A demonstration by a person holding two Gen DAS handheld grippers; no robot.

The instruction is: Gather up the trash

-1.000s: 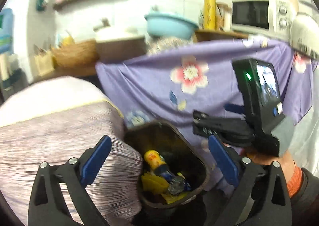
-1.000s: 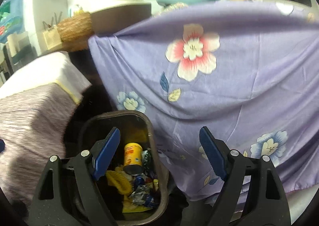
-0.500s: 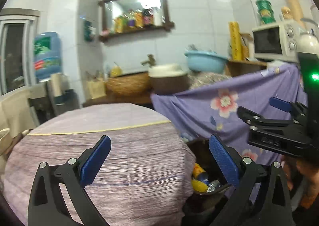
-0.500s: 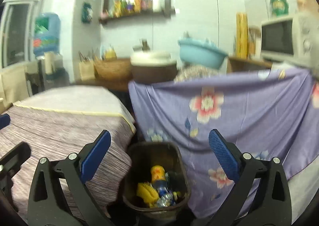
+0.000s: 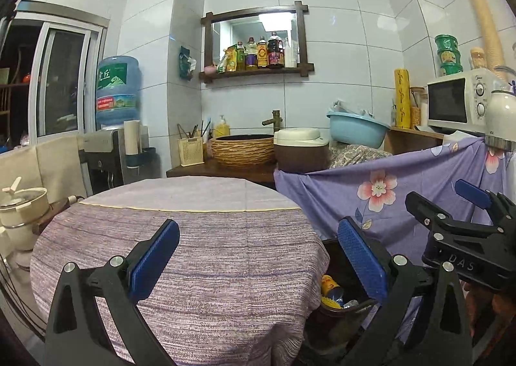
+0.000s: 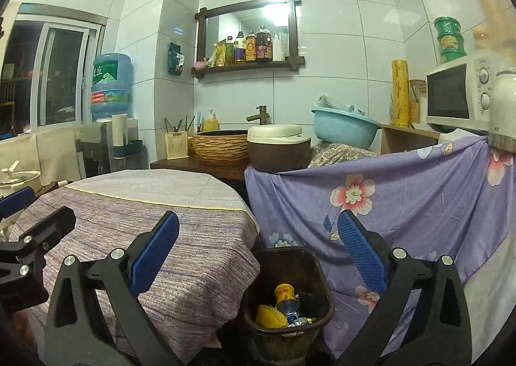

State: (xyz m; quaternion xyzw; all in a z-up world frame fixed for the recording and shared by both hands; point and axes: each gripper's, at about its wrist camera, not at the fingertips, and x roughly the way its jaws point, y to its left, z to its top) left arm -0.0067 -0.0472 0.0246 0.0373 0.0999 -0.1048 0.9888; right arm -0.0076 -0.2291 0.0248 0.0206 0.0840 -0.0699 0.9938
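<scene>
Left wrist view: the left gripper is spread wide and empty above a round table draped in purple striped cloth. A dark brown plastic trash bin sits below the table's right edge.

Right wrist view: the right gripper, released and empty, hangs over the bin, which holds a yellow can and wrappers, beside a lilac floral sheet

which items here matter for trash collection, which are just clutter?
Job:
trash bin
yellow can inside it
yellow crumpled wrapper inside it
left gripper, open, empty
right gripper, open, empty

Clutter:
round table
floral cloth
microwave
blue basin
water jug
</scene>
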